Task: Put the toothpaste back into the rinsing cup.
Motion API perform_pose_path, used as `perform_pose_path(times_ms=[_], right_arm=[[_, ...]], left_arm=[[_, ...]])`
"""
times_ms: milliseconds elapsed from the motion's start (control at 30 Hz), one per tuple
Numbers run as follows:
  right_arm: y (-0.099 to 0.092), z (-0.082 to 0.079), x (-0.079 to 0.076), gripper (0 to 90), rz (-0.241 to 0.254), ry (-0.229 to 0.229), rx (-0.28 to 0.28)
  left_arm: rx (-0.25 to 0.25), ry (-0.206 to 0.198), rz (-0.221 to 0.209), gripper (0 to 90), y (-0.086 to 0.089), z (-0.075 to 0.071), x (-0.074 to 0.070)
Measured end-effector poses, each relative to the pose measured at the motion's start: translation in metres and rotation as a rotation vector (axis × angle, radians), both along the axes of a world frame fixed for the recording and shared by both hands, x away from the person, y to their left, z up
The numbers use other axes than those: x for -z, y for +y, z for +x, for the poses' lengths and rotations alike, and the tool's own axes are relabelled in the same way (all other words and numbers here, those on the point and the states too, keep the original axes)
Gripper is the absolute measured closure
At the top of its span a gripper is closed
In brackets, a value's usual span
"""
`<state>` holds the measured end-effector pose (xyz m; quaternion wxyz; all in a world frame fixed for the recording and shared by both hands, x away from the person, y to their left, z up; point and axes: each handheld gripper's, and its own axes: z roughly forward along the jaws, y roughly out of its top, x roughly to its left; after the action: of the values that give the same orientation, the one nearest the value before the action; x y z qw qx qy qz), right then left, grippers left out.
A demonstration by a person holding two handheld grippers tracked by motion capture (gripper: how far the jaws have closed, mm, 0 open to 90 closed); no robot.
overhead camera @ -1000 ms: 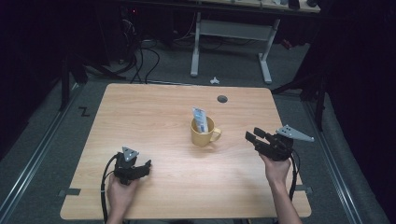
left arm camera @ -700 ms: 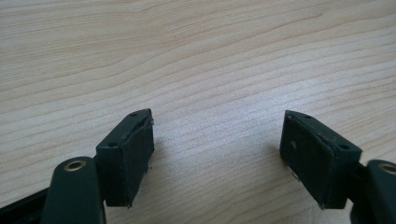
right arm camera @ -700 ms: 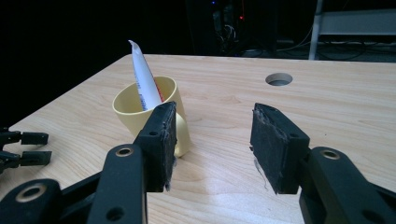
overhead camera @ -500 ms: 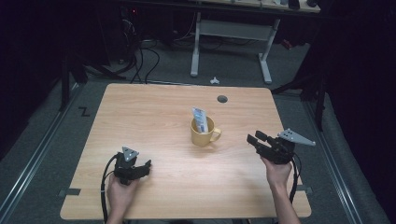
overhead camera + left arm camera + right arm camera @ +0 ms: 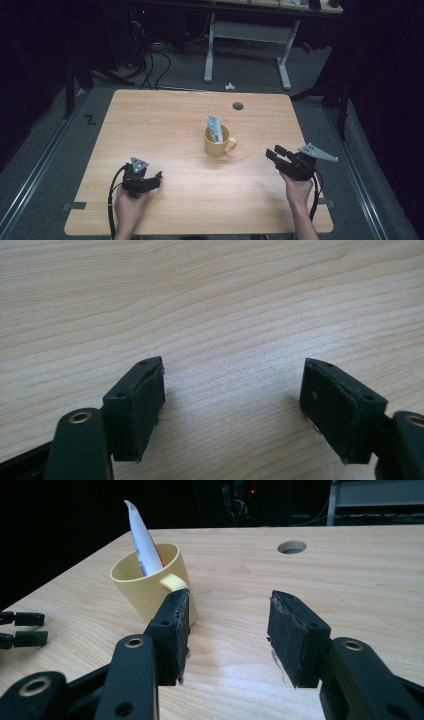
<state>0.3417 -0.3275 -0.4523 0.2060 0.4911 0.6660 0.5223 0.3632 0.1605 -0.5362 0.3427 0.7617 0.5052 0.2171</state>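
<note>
A yellow mug [image 5: 217,142] stands near the middle of the wooden table [image 5: 165,120], its handle turned to the right. A white tube [image 5: 214,127] stands slanted inside it. My right gripper [image 5: 274,152] hovers to the right of the mug with its jaws pointing left at it, open with nothing between them. In the right gripper view the mug [image 5: 147,585] and tube [image 5: 141,540] lie just beyond the left jaw of that gripper [image 5: 227,625]. My left gripper [image 5: 156,179] rests low at the near left, open over bare wood [image 5: 232,400].
A round cable hole [image 5: 238,106] sits in the table behind the mug. Beyond the far edge stand a white desk frame [image 5: 245,45] and floor cables [image 5: 150,60]. A small white object [image 5: 229,86] lies on the floor.
My right gripper has drifted slightly toward the near edge of the table. The left gripper, mug and tube are where they were.
</note>
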Motion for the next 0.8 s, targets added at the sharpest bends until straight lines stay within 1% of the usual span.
perform_pose_path(times_ms=[100,267,400,567,800], right_arm=[[-0.001,-0.001,0.003,51.7,-0.007,-0.002,0.003],[-0.002,-0.002,0.007,51.8,-0.007,0.01,0.008],[-0.001,-0.003,0.012,51.8,-0.021,0.018,0.01],[-0.002,-0.003,0.017,51.8,-0.027,0.029,0.018],[-0.003,-0.004,0.023,51.9,-0.026,0.044,0.024]], left_arm=[[0.0,0.0,0.0,26.3,0.0,0.0,0.0],[0.0,0.0,0.0,26.3,0.0,0.0,0.0],[0.0,0.0,0.0,26.3,0.0,0.0,0.0],[0.0,0.0,0.0,26.3,0.0,0.0,0.0],[0.0,0.0,0.0,26.4,0.0,0.0,0.0]])
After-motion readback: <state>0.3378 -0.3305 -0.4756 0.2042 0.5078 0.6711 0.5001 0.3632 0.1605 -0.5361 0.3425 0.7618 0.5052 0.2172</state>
